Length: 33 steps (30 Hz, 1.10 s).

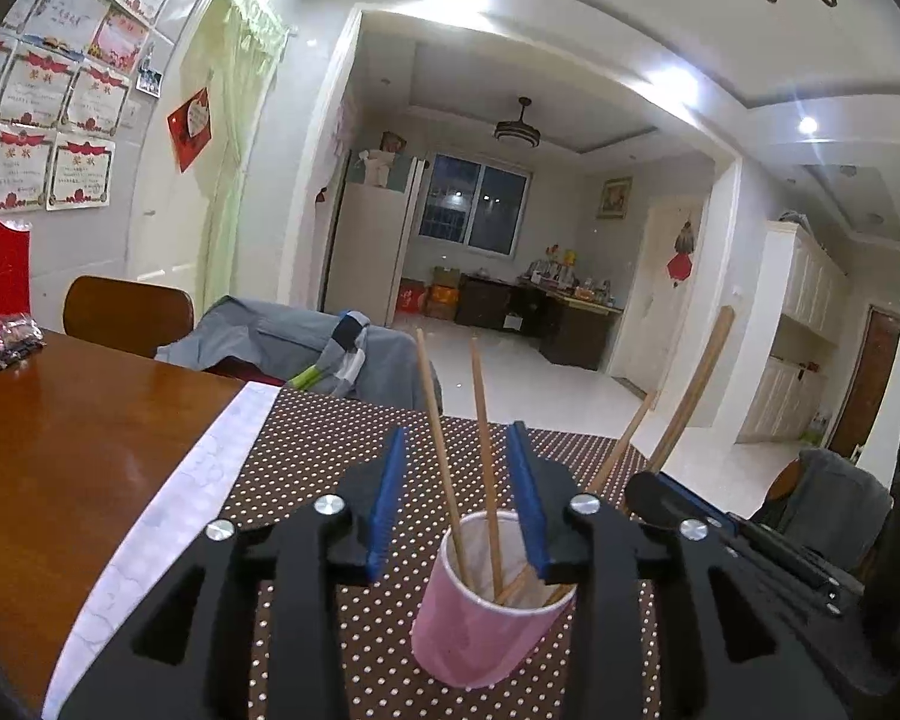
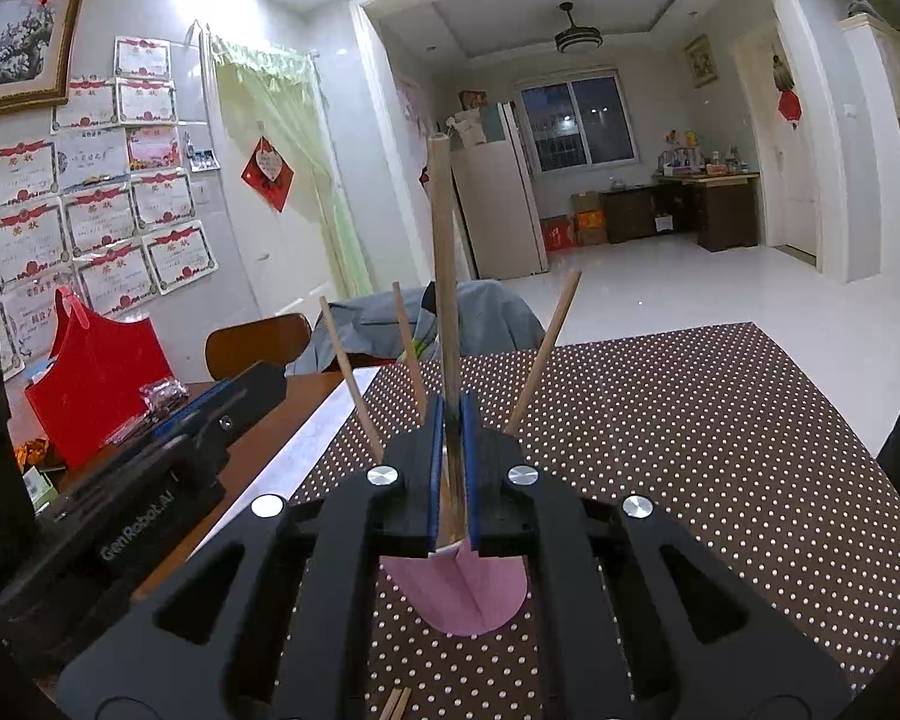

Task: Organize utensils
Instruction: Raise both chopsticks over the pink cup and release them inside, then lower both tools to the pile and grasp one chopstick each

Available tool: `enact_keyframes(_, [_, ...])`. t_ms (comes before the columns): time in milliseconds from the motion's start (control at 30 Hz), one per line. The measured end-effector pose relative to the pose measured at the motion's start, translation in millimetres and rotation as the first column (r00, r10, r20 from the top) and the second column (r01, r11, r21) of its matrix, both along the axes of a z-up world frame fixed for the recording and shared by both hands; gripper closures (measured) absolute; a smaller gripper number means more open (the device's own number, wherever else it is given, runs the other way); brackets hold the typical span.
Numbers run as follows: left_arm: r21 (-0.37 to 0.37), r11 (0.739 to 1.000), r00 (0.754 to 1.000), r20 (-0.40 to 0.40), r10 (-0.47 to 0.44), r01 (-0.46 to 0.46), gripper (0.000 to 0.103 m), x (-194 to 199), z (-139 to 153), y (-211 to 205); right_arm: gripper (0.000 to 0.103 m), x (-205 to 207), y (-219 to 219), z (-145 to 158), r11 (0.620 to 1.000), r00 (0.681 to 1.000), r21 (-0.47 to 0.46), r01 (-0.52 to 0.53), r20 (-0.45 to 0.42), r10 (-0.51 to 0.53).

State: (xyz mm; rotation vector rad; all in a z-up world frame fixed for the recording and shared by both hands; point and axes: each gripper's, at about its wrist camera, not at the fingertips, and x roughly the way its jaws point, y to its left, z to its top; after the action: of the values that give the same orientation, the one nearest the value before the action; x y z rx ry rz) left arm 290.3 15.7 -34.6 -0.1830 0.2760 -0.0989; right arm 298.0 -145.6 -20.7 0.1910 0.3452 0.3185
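While jaws pinch a round wooden chopstick [image 2: 444, 276], pink cup [image 2: 459, 591] waits.

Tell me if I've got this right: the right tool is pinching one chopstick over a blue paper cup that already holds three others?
Nearly right, but the cup is pink, not blue; only the tool's pads are blue. The right wrist view shows the right tool pinching one chopstick over the pink cup, with three others leaning in it.
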Motion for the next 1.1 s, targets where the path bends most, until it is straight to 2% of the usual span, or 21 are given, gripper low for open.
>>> enact_keyframes(67, [0.007,1.000,1.000,-0.018,-0.003,0.003,0.066,-4,1,1,0.093,-2,1,1,1.000,1.000,-0.010,0.001,-0.008,-0.001])
enact_keyframes(200, [0.033,0.999,0.998,-0.069,-0.007,0.009,0.064,-14,1,4,0.067,-10,0,3,1.000,1.000,-0.017,0.021,-0.015,-0.021])
enact_keyframes(267, [0.039,0.999,0.994,-0.109,-0.014,0.019,0.064,-20,0,8,0.059,-17,-1,4,0.999,0.999,-0.023,0.034,-0.013,-0.034])
enact_keyframes(500, [0.046,0.998,0.975,-0.221,-0.020,0.031,0.064,-49,-7,22,0.059,-46,-4,1,0.998,0.998,-0.054,0.012,-0.055,-0.015])
enact_keyframes(633, [0.071,0.997,0.959,-0.284,-0.016,0.038,0.064,-66,-18,27,0.059,-67,0,-11,0.995,0.993,-0.089,-0.036,-0.118,0.026])
enact_keyframes(767, [0.088,0.995,0.927,-0.376,-0.017,0.053,0.064,-81,-36,29,0.059,-82,7,-26,0.987,0.978,-0.128,-0.094,-0.195,0.068])
enact_keyframes(900, [0.100,0.993,0.879,-0.478,-0.004,0.059,0.064,-94,-59,33,0.060,-95,22,-47,0.971,0.948,-0.168,-0.171,-0.295,0.116])
enact_keyframes(1100, [0.102,0.992,0.807,-0.590,-0.003,0.078,0.064,-108,-93,38,0.060,-101,43,-84,0.935,0.860,-0.202,-0.291,-0.483,0.163])
